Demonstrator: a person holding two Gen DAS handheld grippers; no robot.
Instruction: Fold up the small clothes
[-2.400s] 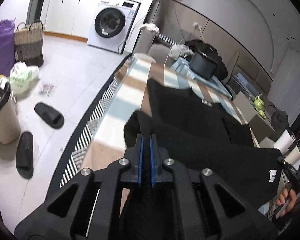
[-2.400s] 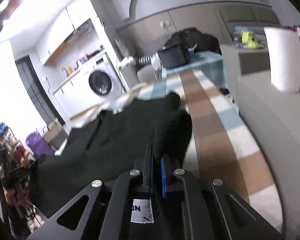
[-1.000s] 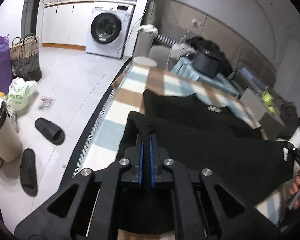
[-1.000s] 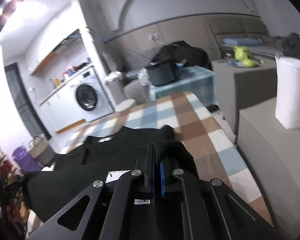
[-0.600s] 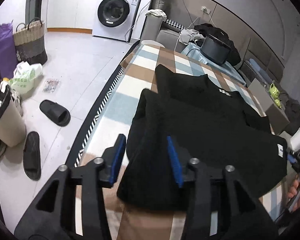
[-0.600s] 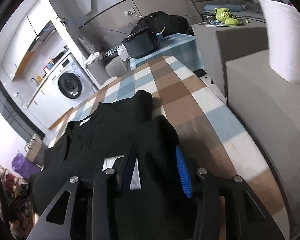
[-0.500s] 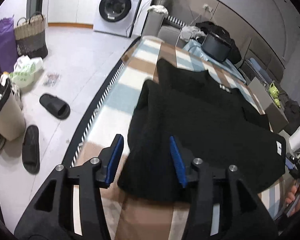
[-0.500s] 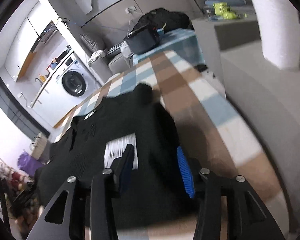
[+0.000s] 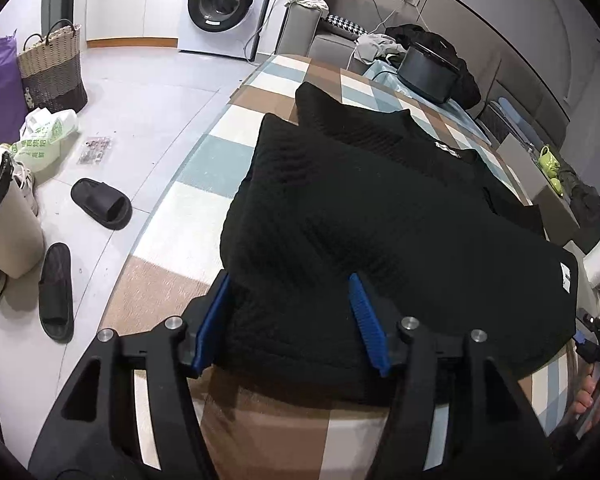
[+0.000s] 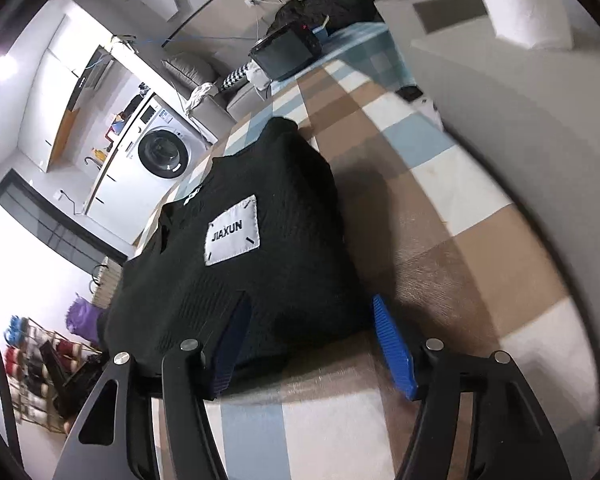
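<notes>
A black knit garment (image 9: 380, 216) lies folded over itself on the checked tablecloth (image 9: 228, 160). It also shows in the right wrist view (image 10: 268, 264), with a white "JIAXUN" label (image 10: 232, 230) on top. My left gripper (image 9: 290, 320) is open, its blue pads on either side of the garment's near left edge. My right gripper (image 10: 316, 348) is open, straddling the garment's near right corner. Neither holds the cloth.
Black slippers (image 9: 100, 204) and a bin (image 9: 4, 232) are on the floor to the left, with a basket (image 9: 54, 68) and washing machine (image 9: 220, 4) beyond. A grey box and white paper roll (image 10: 520, 4) stand to the right. A black container (image 9: 428, 70) sits at the table's far end.
Both grippers held the garment's edge shut and carried it over the garment. They have since opened, let the cloth drop, and drawn back a little toward the near edge.
</notes>
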